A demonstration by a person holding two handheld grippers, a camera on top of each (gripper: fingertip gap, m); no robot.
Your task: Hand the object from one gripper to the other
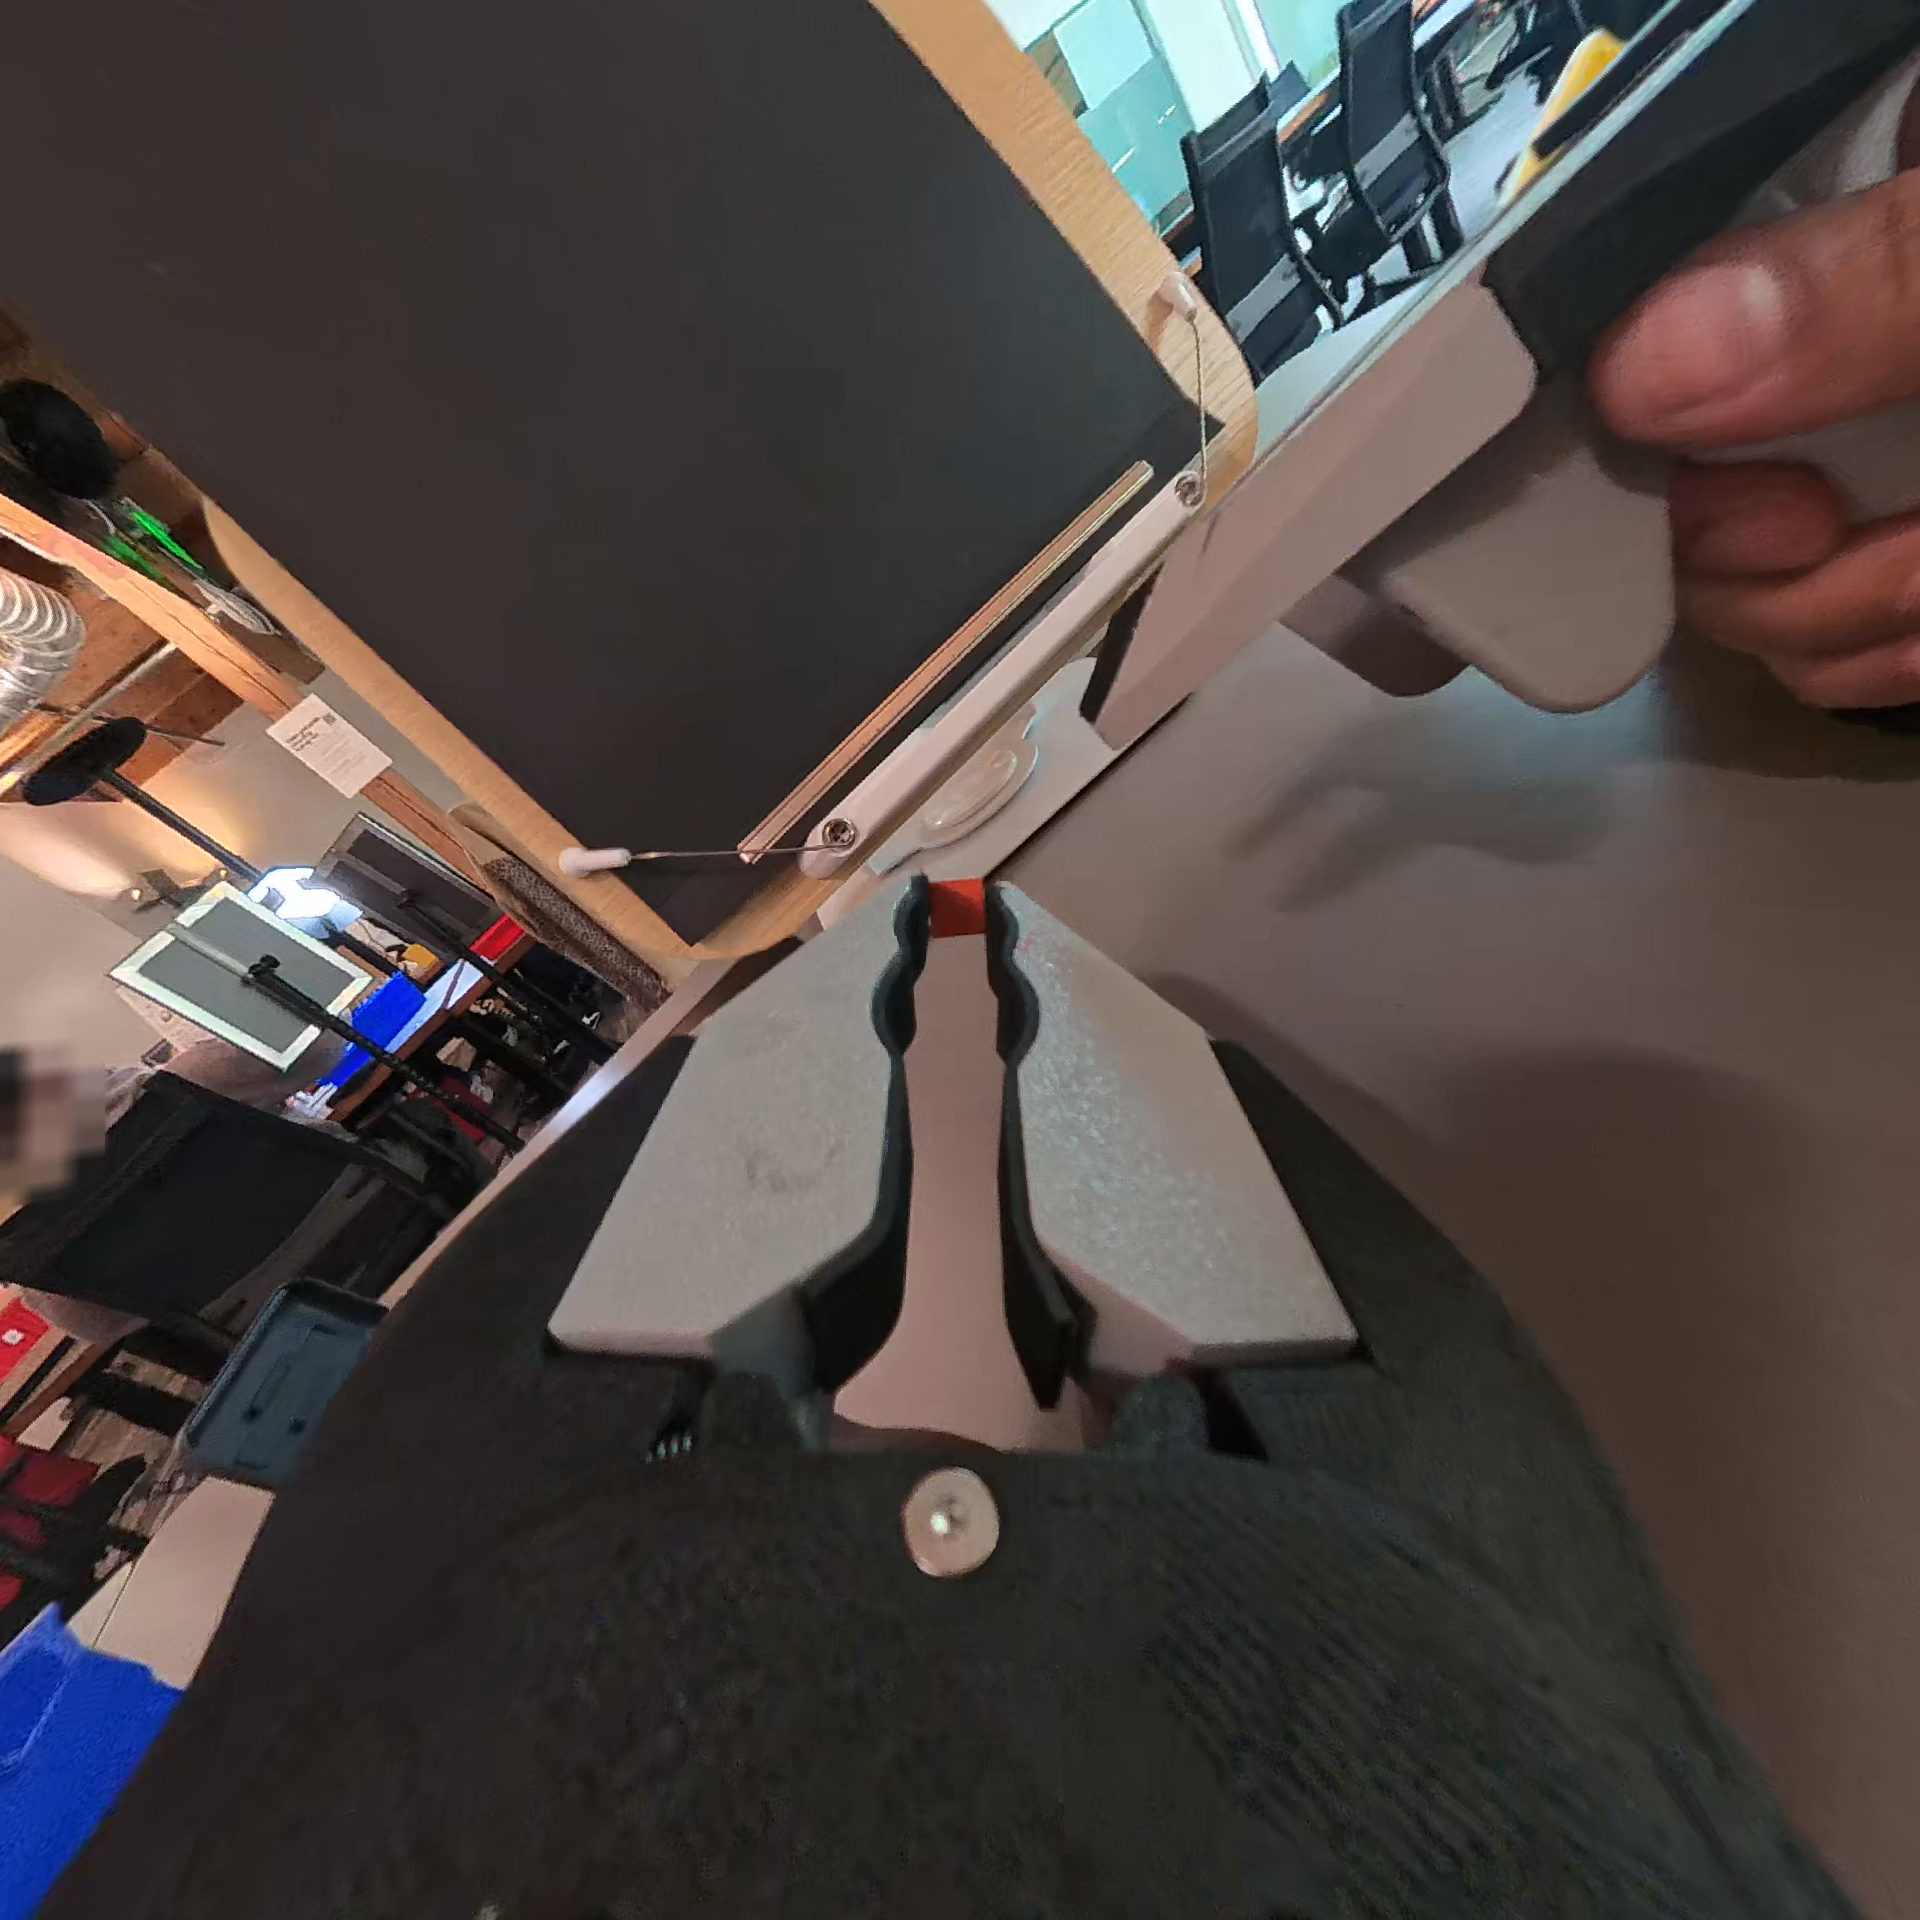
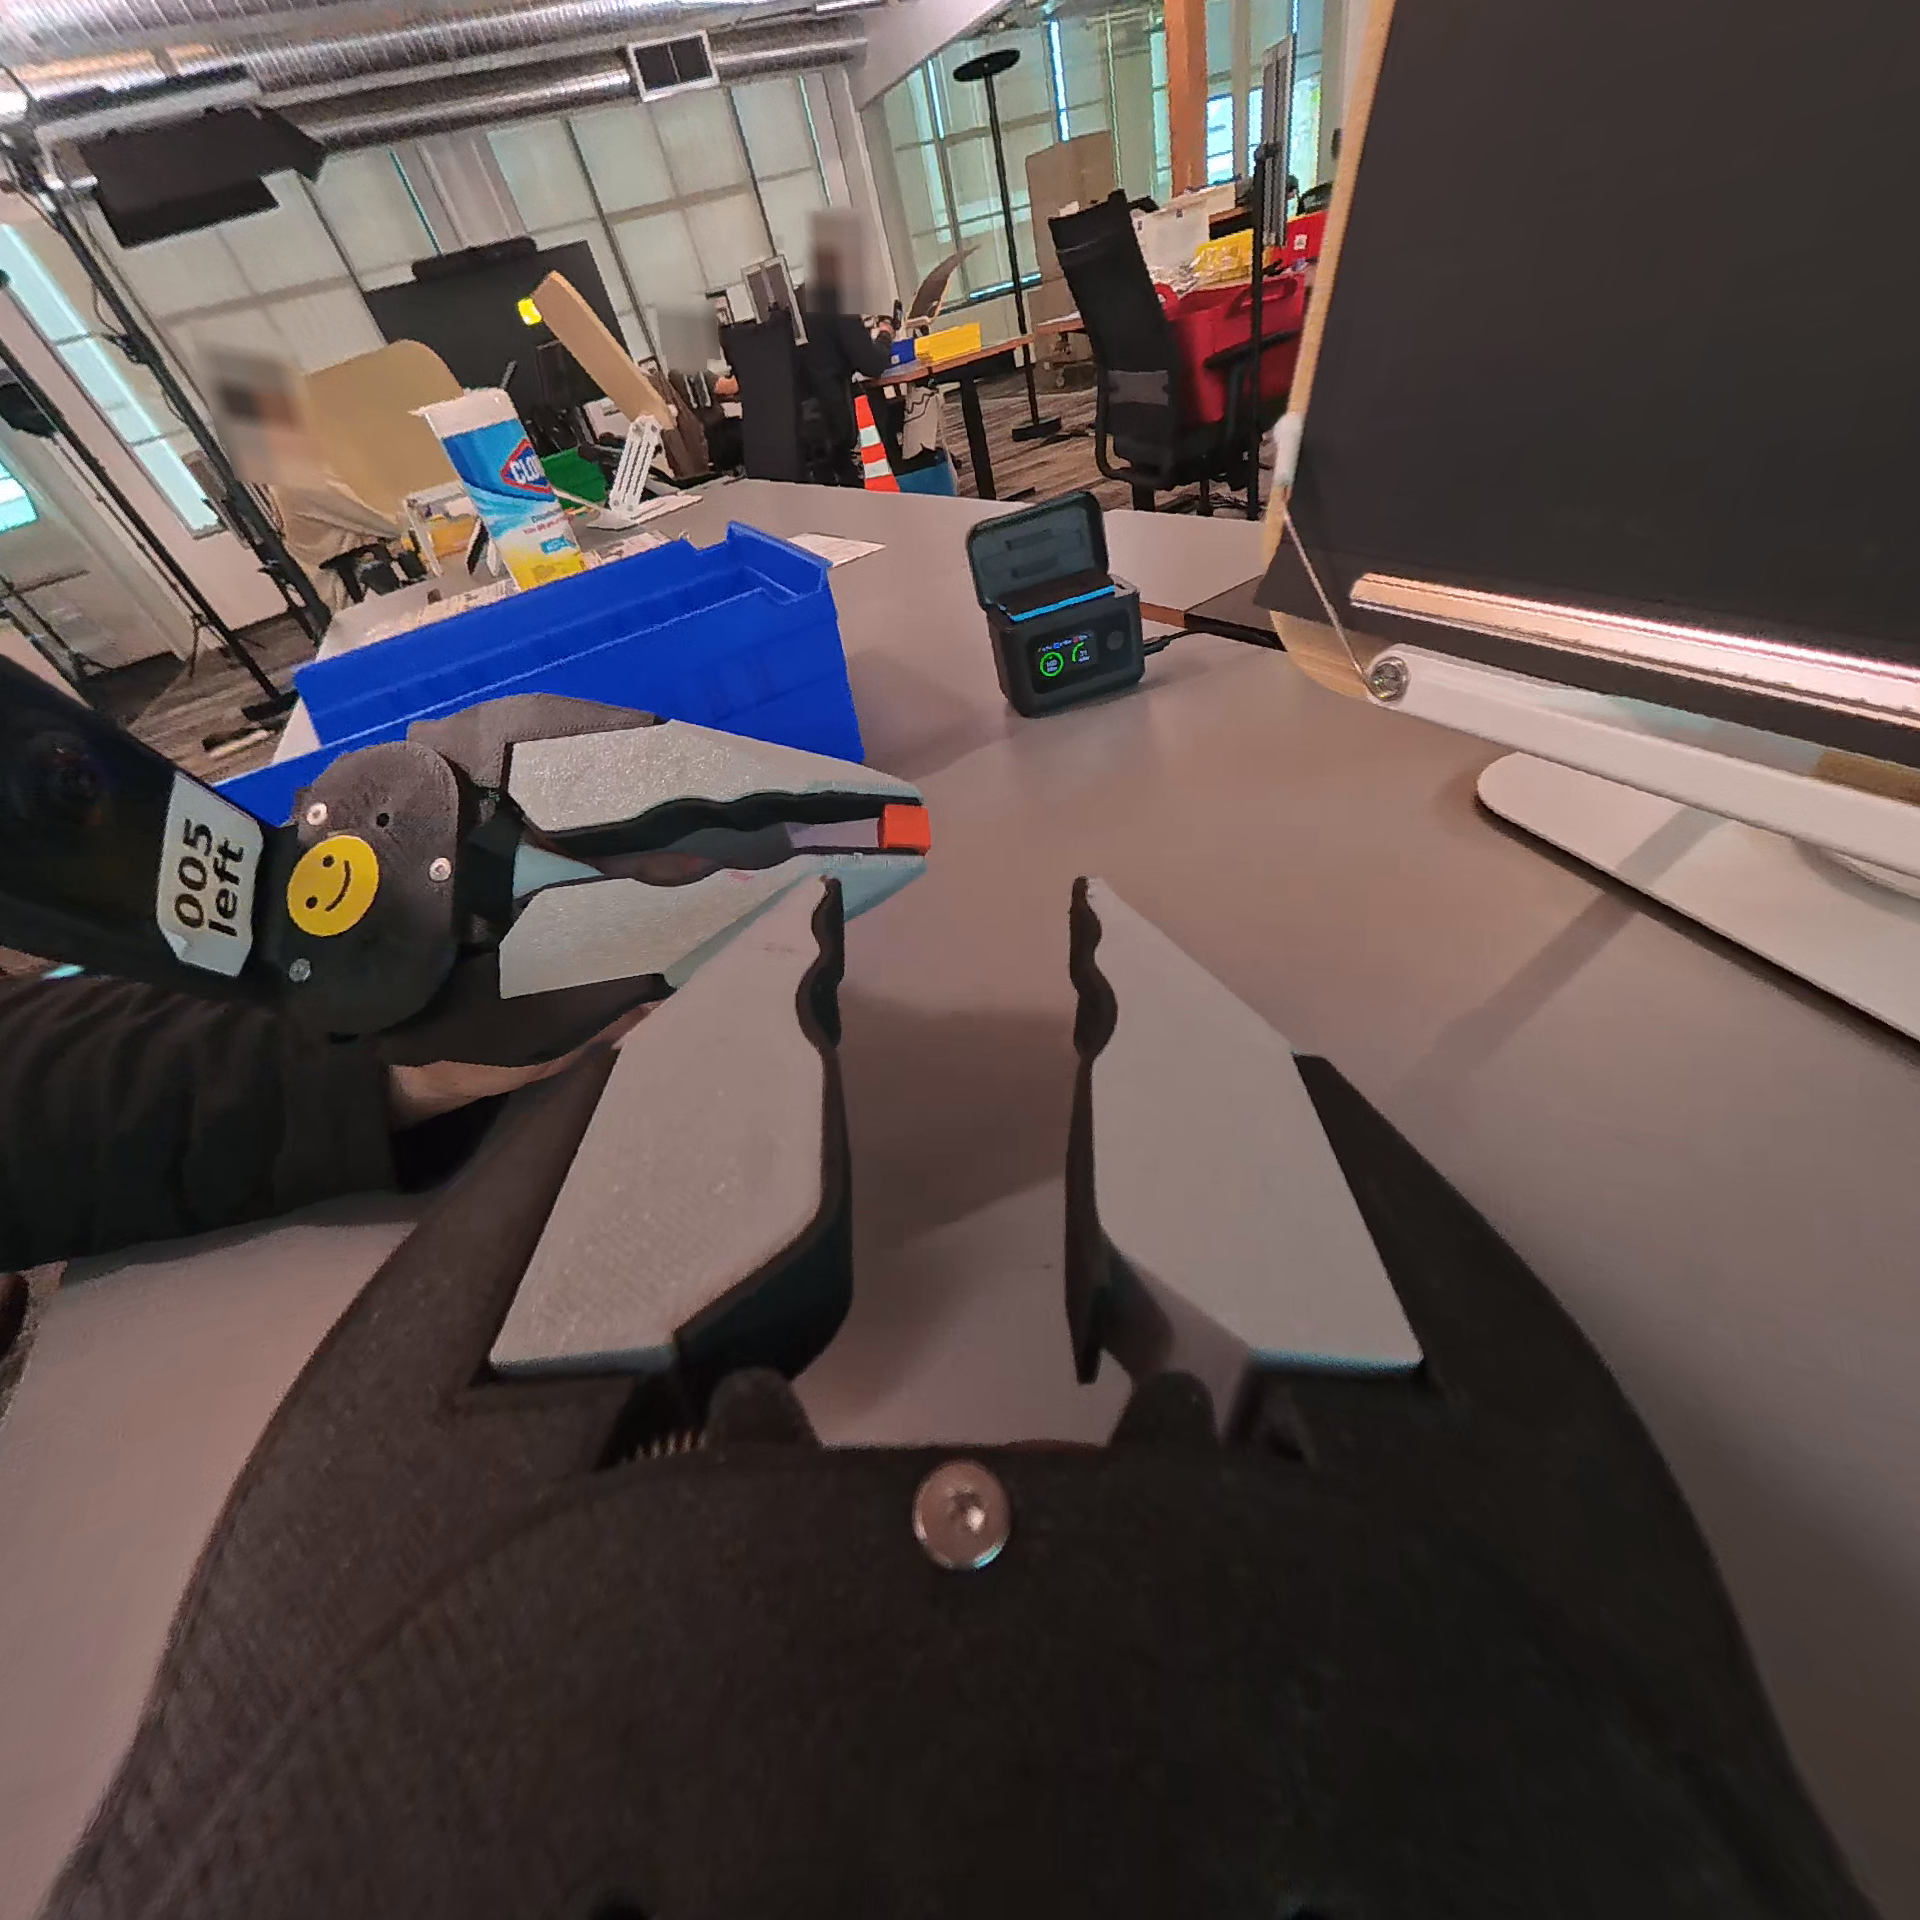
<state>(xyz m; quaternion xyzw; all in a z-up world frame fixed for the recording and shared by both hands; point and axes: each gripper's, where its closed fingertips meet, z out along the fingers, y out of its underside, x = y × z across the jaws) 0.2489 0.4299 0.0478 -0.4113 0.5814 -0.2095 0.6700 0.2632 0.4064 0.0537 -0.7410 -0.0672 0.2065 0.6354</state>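
We hold the left gripper [image 2: 902, 831] turned on its side, its fingers [image 2: 727, 774] pinched nearly together at the tips. Our right gripper [image 2: 954, 894] points forward just beside it, fingers [image 2: 1174, 1122] spread wide apart, with a dark sleeve [image 2: 177, 1122] behind the left one.

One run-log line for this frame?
left gripper: shut on red block | right gripper: open, empty, beside block | handover: not yet done

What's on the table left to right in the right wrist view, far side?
Wipes canister → blue bin → red block in the left gripper → charging case → monitor.
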